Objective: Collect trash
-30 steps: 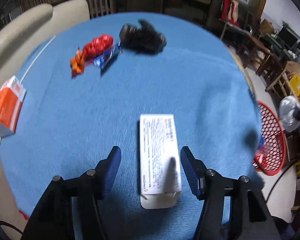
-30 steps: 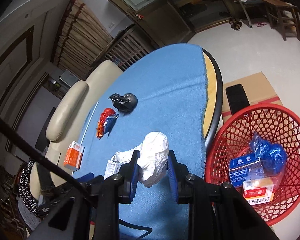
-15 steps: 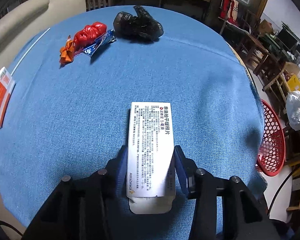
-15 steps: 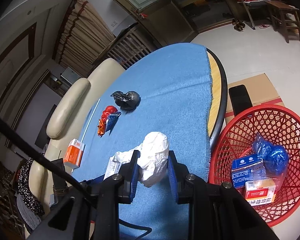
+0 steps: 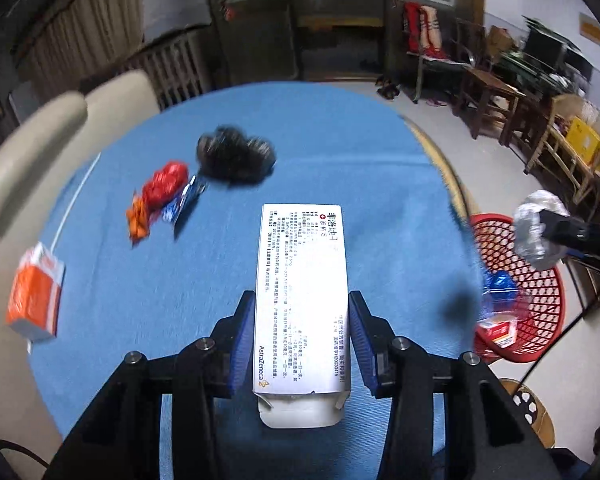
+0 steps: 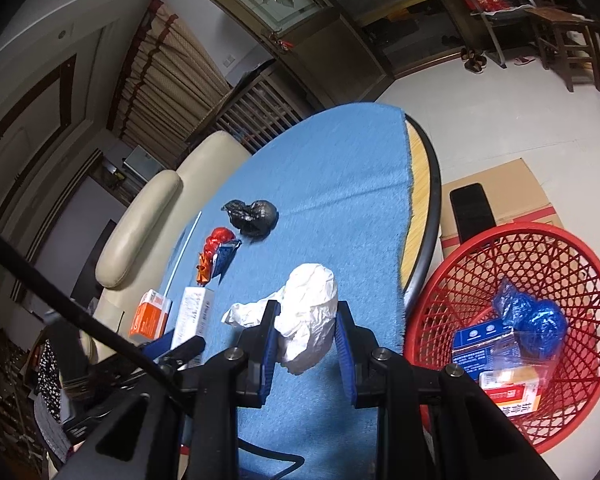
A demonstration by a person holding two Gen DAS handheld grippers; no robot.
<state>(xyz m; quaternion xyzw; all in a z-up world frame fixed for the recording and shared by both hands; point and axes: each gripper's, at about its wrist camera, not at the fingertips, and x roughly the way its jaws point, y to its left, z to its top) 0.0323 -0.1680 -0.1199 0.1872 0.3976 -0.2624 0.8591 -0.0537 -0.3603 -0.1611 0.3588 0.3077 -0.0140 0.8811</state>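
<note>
My left gripper is shut on a long white medicine box and holds it a little above the blue tablecloth. The same white box shows at the lower left of the right wrist view. My right gripper is shut on a crumpled white wad near the table's edge. That wad hangs over the red basket in the left wrist view. On the cloth lie a black bag, a red wrapper, a blue wrapper and an orange box.
The red mesh basket stands on the floor beside the table and holds a blue bag and some boxes. A cardboard box sits behind it. A cream sofa borders the table's left side. Wooden chairs stand at the far right.
My left gripper closed on the white box and lifted it off the cloth, tipping the view upward. The right gripper kept still with the white wad.
</note>
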